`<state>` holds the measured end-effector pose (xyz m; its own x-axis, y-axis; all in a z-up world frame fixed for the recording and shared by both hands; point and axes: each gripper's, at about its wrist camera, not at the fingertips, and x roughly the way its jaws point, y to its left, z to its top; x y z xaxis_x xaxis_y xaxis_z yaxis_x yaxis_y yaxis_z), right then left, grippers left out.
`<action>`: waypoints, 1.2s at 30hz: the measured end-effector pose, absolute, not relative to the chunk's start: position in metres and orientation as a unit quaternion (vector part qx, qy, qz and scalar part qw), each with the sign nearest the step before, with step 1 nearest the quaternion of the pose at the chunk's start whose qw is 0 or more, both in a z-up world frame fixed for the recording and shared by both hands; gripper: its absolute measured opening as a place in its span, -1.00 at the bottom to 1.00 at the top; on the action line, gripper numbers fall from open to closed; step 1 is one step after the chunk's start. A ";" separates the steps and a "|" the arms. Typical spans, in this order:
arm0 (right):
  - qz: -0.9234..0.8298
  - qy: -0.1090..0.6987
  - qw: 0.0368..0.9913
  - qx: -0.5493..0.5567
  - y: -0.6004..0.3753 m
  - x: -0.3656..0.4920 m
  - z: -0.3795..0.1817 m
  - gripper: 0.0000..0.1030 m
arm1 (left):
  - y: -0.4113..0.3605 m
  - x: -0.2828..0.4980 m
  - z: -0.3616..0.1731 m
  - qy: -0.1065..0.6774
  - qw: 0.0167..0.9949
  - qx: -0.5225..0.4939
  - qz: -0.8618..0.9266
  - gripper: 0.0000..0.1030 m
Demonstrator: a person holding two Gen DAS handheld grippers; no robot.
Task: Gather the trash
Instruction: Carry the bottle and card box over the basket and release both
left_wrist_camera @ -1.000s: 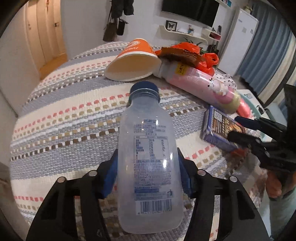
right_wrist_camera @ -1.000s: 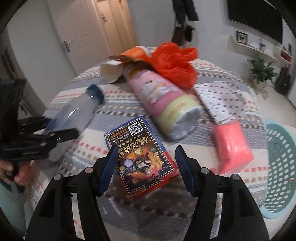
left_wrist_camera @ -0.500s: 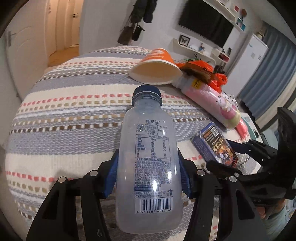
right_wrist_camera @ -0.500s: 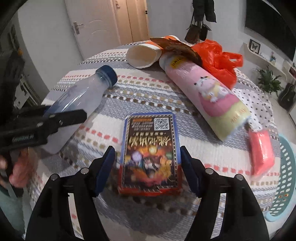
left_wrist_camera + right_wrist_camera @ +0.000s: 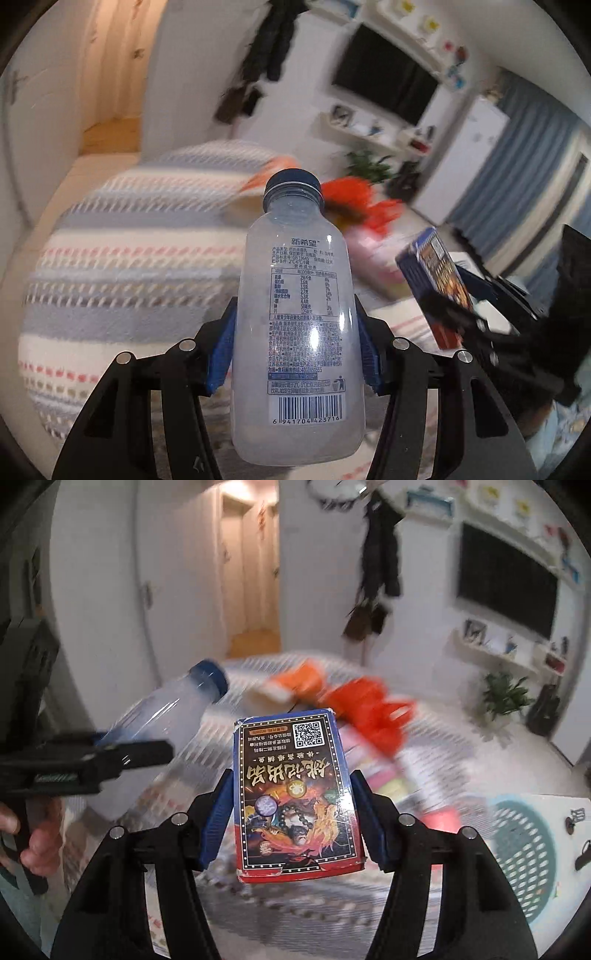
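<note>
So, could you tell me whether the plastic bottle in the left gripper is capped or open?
Capped: the plastic bottle wears its dark blue cap, clamped in the left gripper.

Home living rm: wall TV (image 5: 506,579), hung coat (image 5: 380,550), houseplant (image 5: 506,694).

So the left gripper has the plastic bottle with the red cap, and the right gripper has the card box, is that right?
Not quite: the cap is dark blue, not red, as the left wrist view shows. The left gripper does hold the plastic bottle, and the right gripper holds the card box.
</note>
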<state>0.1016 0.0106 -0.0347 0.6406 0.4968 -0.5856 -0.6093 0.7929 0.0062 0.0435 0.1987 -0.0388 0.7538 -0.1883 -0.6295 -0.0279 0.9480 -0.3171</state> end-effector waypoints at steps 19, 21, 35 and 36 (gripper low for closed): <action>0.087 0.285 0.950 0.089 -0.243 0.174 -0.014 0.14 | -0.027 0.151 0.034 0.311 0.925 -0.042 -0.216 0.05; 0.058 0.297 0.948 0.100 -0.267 0.181 -0.026 0.14 | -0.056 0.168 0.020 0.325 0.917 -0.043 -0.228 0.06; -0.023 0.428 0.888 0.166 -0.349 0.227 -0.139 0.14 | -0.156 0.239 -0.090 0.436 0.861 -0.050 -0.256 0.06; -0.023 0.433 0.885 0.168 -0.348 0.229 -0.143 0.14 | -0.159 0.241 -0.096 0.442 0.858 -0.049 -0.257 0.06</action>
